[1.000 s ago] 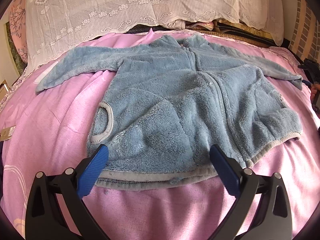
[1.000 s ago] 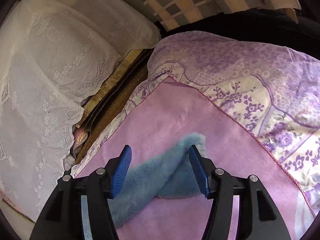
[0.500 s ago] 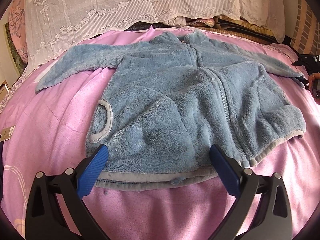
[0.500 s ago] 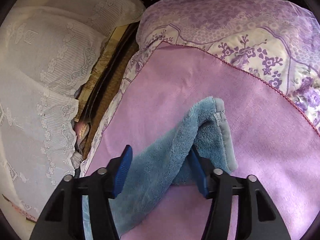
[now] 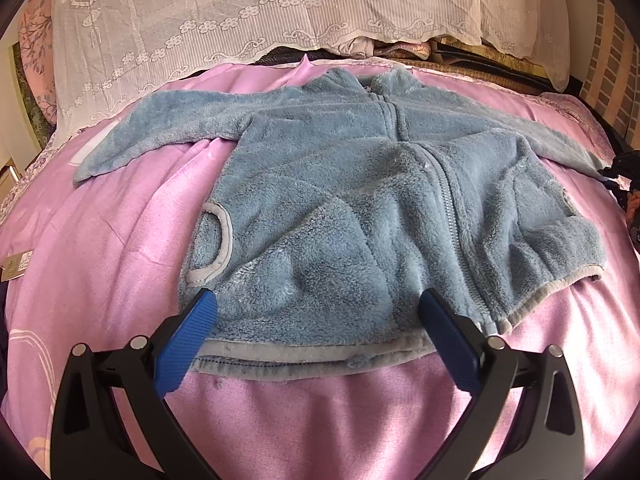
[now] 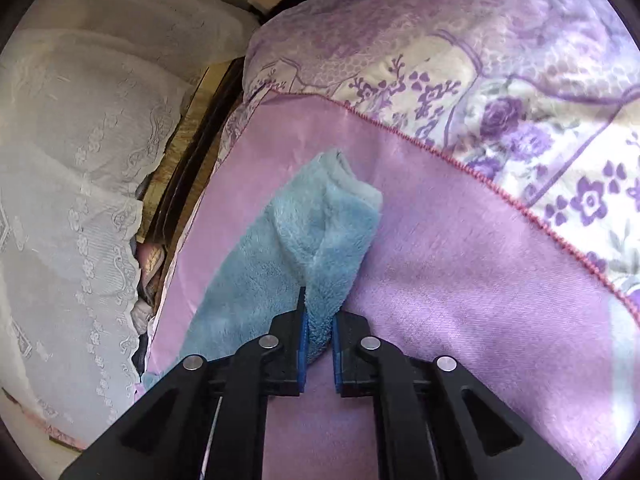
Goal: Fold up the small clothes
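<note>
A small blue fleece zip jacket [image 5: 360,200] lies face up and spread out on a pink sheet [image 5: 100,240]. My left gripper [image 5: 318,300] is open and low over the jacket's grey hem, one finger on each side of the lower left panel. In the right wrist view my right gripper [image 6: 319,320] pinches the end of the jacket's sleeve [image 6: 316,220]. The fleece is bunched between the blue pads and folds up ahead of them. The jaws are opening slightly, with the sleeve still between them.
Pillows under white lace [image 5: 240,12] line the head of the bed behind the jacket. A purple floral quilt [image 6: 480,80] is heaped beyond the pink sheet [image 6: 440,280] on the right. A dark gap with a wooden edge [image 6: 192,152] runs beside the pillows.
My right gripper went from wide open around the sleeve end to closed on it, and the cuff now stands bunched up. The left gripper stayed where it was.
</note>
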Tool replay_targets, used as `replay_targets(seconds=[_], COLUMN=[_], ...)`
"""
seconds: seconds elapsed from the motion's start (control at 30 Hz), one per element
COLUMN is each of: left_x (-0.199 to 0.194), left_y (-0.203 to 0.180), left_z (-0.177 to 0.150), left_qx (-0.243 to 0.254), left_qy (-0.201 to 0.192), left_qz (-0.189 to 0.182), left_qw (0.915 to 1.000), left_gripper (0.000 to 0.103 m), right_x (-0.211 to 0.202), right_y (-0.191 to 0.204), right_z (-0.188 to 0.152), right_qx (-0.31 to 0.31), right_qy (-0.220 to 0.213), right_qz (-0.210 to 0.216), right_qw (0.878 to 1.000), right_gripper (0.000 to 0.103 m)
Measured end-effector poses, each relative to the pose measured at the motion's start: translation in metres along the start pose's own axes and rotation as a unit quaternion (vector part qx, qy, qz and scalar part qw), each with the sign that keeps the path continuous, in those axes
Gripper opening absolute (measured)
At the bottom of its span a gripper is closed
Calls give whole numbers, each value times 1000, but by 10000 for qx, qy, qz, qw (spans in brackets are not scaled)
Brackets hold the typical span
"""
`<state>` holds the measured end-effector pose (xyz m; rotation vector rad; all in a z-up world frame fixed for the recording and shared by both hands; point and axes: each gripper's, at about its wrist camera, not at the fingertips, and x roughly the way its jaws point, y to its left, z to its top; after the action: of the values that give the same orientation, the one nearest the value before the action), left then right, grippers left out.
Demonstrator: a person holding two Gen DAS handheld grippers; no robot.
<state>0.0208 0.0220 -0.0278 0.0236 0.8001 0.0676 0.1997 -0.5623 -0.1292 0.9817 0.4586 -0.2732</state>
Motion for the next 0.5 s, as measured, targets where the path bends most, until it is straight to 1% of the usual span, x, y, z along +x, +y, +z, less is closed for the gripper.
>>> replay_targets(seconds=[0.03,0.07,0.1,0.13,0.17,0.23,0.3,0.37,0.43,0.47,0.5], left_x=[-3,-5,-8,-9,-9,2,18,37,57,70,84], left_y=[6,14,24,33,42,56,69,78,83,83,81], left_z=[3,7,12,18,27,51,80,110,140,153,165], left_qx=[-91,-190,-295,-370,-392,-272,-250,-255,-336,-348,-298], left_qy=[-34,-91,-169,-242,-274,-203,-212,-284,-385,-339,-209], left_qz=[-21,-18,17,82,167,289,421,485,318,156,-54], left_qw=[10000,9998,9994,9990,9987,9990,9986,9981,9982,9987,9993], left_gripper=[99,99,99,99,99,99,99,99,99,99,99], right_x=[-13,-24,-32,-35,-33,-21,-4,10,21,25,29], right_y=[8,14,22,30,40,63,90,117,145,158,171], right_z=[1,1,1,0,-3,-14,-32,-52,-71,-79,-88], right_qx=[-247,-439,-612,-800,-973,-1243,-1537,-1878,-2206,-2347,-2473], right_qy=[-384,-704,-913,-949,-836,-414,32,466,826,947,1064], right_qz=[-215,-344,-293,-52,264,871,1207,1516,1807,1950,2086], right_qw=[9987,9960,9935,9923,9914,9875,9807,9693,9549,9476,9402], right_gripper=[34,45,45,45,47,50,52,53,56,60,62])
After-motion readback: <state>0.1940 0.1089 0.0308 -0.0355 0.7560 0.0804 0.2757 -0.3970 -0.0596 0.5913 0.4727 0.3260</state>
